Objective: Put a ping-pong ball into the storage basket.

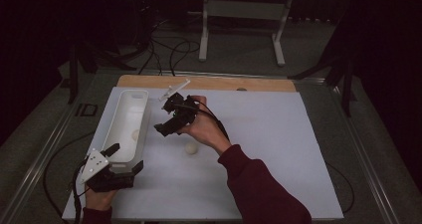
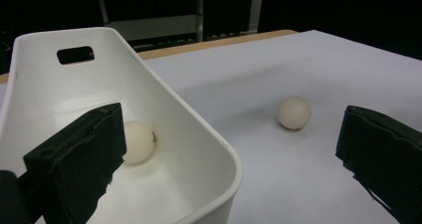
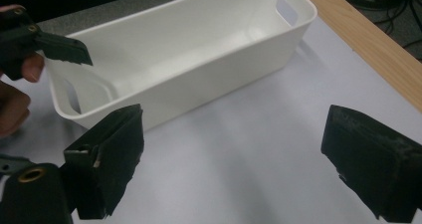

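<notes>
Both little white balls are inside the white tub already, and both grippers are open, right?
Not quite. One ball is in the white tub; the other ball lies on the table beside it, as the left gripper view shows. The left gripper and right gripper are open.

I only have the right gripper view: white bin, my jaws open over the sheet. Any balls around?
Observer: Yes, one ball lies inside the white bin, seen in the left gripper view.
Operator: Any outside it?
Observer: A second ball sits on the white sheet beside the bin, just under your hand in the high view.
Operator: Where's the left gripper?
Observer: The left gripper is at the bin's near end, jaws open, one jaw inside the bin and one outside, straddling the near wall.
Operator: And mine?
Observer: The right gripper hovers open next to the bin's long side.
</notes>
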A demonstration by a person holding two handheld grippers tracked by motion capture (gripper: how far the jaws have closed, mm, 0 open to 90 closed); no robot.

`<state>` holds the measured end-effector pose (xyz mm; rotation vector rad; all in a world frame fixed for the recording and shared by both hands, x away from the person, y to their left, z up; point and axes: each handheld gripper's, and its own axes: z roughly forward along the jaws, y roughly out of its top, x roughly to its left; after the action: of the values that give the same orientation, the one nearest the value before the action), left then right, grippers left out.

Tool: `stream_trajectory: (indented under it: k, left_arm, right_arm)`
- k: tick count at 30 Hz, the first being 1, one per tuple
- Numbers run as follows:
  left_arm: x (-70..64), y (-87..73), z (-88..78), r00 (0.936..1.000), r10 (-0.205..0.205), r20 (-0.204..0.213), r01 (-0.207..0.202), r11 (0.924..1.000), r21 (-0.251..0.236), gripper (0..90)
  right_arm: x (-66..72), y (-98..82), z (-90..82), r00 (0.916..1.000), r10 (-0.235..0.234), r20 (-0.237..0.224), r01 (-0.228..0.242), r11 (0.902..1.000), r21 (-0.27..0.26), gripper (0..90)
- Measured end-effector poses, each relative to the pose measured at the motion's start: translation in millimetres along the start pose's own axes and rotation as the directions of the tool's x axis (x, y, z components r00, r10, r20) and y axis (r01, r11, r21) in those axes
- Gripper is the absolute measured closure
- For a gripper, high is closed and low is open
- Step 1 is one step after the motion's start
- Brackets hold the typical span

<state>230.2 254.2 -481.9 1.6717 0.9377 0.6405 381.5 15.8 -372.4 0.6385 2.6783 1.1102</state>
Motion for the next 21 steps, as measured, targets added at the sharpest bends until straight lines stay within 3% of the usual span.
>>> stream_trajectory:
  k: [21]
  left_arm:
    - [-0.1, -0.1, 0.4, 1.0000, 0.000, 0.000, 0.000, 1.0000, 0.002, 0.0]
  right_arm:
    - [-20.6, -28.2, 1.4, 0.9985, 0.040, 0.038, -0.041, 0.9988, 0.024, 9.4]
